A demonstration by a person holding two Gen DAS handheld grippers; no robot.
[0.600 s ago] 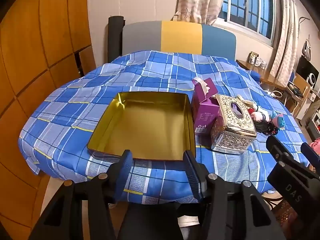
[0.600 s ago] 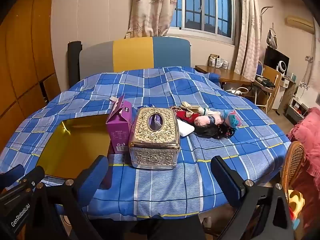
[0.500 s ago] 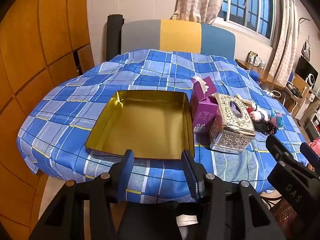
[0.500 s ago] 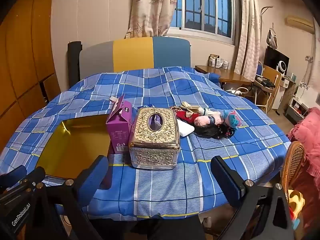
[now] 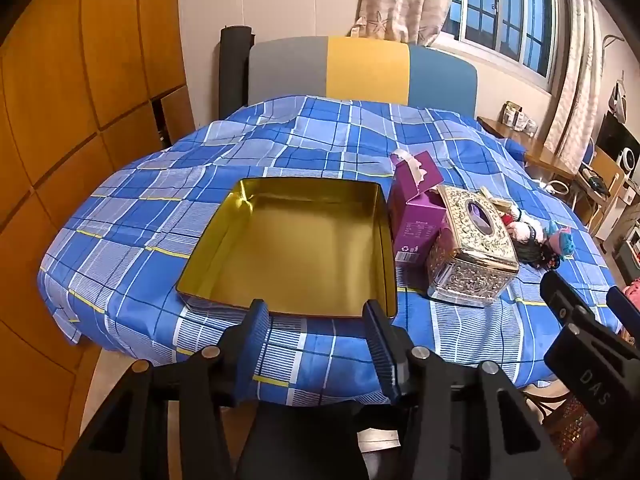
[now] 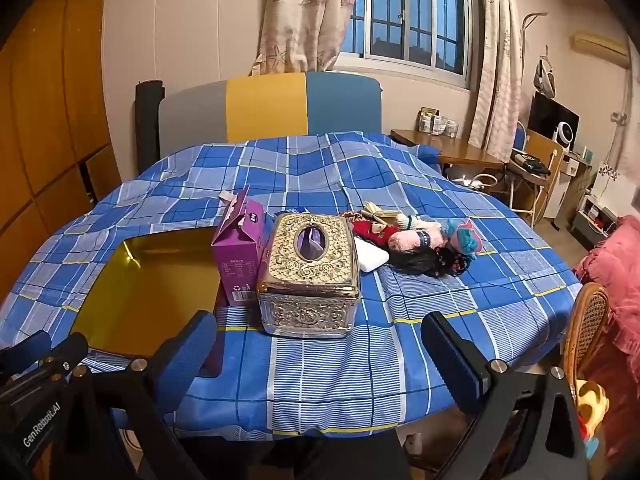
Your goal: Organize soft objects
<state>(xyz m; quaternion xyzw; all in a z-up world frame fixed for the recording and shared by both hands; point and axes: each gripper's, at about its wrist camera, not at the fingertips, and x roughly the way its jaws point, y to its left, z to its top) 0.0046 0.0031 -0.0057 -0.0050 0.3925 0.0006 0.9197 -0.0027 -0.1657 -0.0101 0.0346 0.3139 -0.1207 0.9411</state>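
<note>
An open gold tin tray [image 5: 224, 236] lies on the blue checked tablecloth, its inside bare; it also shows in the right wrist view [image 6: 100, 276]. Right of it stand a purple tissue carton [image 5: 416, 212] [image 6: 240, 256] and an ornate gold tissue box [image 5: 472, 252] [image 6: 308, 276]. Behind these lies a soft rag doll [image 6: 416, 240] [image 5: 532, 240] with black hair and a teal hat, beside a white pad [image 6: 372, 258]. My left gripper [image 5: 316, 336] is open and empty at the table's near edge before the tray. My right gripper [image 6: 320, 356] is open and empty before the gold box.
A grey, yellow and blue headboard [image 6: 272, 108] stands behind the table. Wooden cabinets [image 5: 60, 80] line the left wall. A wicker chair [image 6: 588, 328] and pink fabric [image 6: 612, 264] are at the right, a desk [image 6: 448, 148] at the back right.
The left wrist view has shifted slightly, the tray sitting a little nearer the gripper. The right gripper and the objects have not visibly moved.
</note>
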